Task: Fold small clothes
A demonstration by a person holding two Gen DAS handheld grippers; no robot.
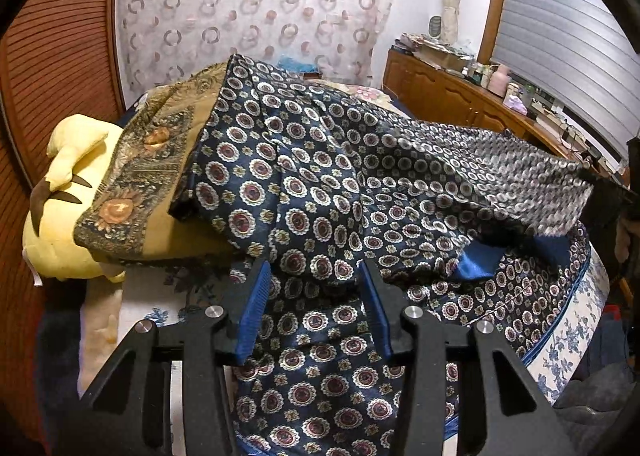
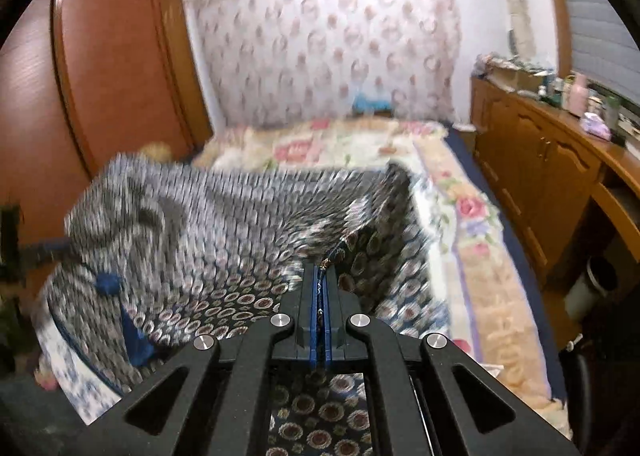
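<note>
Navy patterned cloth (image 2: 208, 224) motion-blurred; far corner (image 1: 532, 184) smeared.

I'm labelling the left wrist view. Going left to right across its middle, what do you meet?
Yellow plush toy → gold patterned cloth → navy medallion-print garment → wooden cabinet

We are looking from each wrist along its own jaws, tilted down over the bed (image 2: 472, 216). The left view is sitting close above the patterned navy cloth (image 1: 304, 192), which is filling the space beyond its jaws. The right view is facing the same way from just behind its jaws. Both views are sharing that cloth, the circle-print curtain (image 1: 256, 8) far ahead, and the wooden cabinet (image 2: 540, 172) off to the right.
</note>
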